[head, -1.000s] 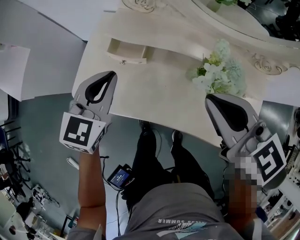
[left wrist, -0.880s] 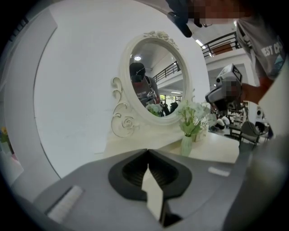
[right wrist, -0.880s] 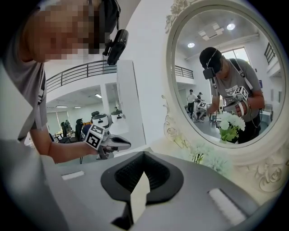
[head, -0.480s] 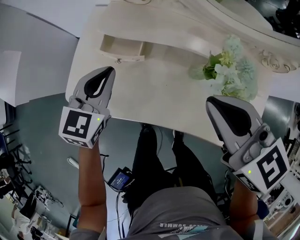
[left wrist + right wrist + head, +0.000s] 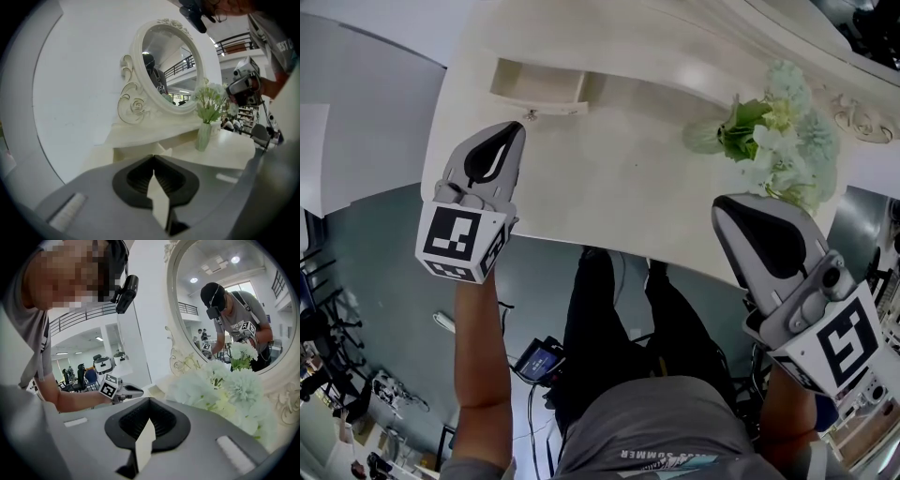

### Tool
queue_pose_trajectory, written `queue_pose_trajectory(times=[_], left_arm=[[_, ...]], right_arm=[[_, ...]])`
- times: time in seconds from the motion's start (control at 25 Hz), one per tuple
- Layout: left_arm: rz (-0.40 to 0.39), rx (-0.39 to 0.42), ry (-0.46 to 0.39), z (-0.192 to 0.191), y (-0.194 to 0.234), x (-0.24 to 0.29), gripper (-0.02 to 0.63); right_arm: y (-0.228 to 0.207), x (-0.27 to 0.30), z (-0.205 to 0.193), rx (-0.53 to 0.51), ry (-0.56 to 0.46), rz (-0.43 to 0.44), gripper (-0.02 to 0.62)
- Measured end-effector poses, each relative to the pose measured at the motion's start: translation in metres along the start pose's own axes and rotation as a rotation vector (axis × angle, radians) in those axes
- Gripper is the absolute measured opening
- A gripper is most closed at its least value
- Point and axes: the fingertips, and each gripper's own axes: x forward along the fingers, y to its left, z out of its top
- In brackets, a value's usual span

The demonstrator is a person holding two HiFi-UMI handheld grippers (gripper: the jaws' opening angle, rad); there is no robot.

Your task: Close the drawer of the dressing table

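The cream dressing table (image 5: pixel 619 178) has a small drawer (image 5: pixel 539 86) pulled out at its back left, with a little knob (image 5: pixel 530 114) on the front. My left gripper (image 5: pixel 520 125) hovers over the tabletop, its tip just in front of and slightly left of that knob; the jaws are shut with nothing in them. In the left gripper view the drawer (image 5: pixel 137 152) shows just past the closed left gripper (image 5: pixel 153 157). My right gripper (image 5: pixel 719 200) hangs over the table's front right edge, also shut and empty; the right gripper view shows its tip (image 5: pixel 149 399) meeting.
A glass vase of pale flowers (image 5: pixel 780 117) stands on the right of the tabletop, close ahead of the right gripper. An oval mirror (image 5: pixel 171 68) in a carved frame rises behind the table. Below are the person's legs and a small device (image 5: pixel 539 359) on the floor.
Both grippers have sunk toward the tabletop. The left gripper's tip has drawn closer to the drawer front. Jaws stay shut.
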Motion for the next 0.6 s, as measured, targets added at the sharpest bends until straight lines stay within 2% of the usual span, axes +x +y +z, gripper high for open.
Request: queue_pose_trajectory(times=[0.12, 0.6], left_arm=[[-0.002, -0.002, 0.009, -0.008, 0.004, 0.003, 0.005], [-0.011, 0.003, 0.051, -0.029, 0.006, 0.028, 0.121]], right_arm=[[0.005, 0.005, 0.000, 0.004, 0.008, 0.003, 0.001], [0.007, 0.015, -0.005, 0.015, 0.037, 0.006, 0.001]])
